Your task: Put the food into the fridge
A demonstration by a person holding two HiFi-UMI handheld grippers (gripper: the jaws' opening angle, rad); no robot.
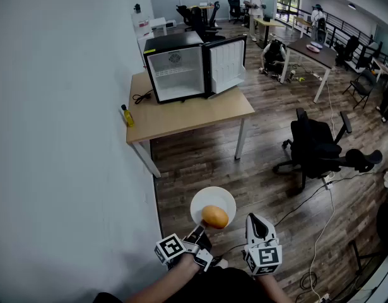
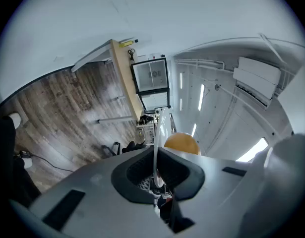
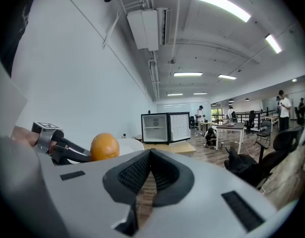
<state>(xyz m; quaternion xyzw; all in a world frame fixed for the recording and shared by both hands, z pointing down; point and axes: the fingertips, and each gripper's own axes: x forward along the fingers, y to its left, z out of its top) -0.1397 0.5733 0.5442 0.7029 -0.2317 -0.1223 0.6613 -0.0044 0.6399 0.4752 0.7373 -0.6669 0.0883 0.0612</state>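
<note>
- One round orange fruit (image 1: pixel 215 216) sits on a white round plate (image 1: pixel 209 197); not stored yet.
- Left gripper (image 1: pixel 198 233) clamped on the plate's rim; right gripper (image 1: pixel 257 225) closed, empty.
- Small black fridge (image 1: pixel 178 68), door open, stands on a wooden table (image 1: pixel 200 113), well apart from the fruit. Carry and placement remain.

Two hand-held grippers with marker cubes
The left gripper (image 1: pixel 199 235) and the right gripper (image 1: pixel 257 221) were cased in pale grey shells, were lined with black ribbed pads (image 3: pixel 132 175), and each was fitted with a white cube (image 1: pixel 170 249) printed with black square markers
</note>
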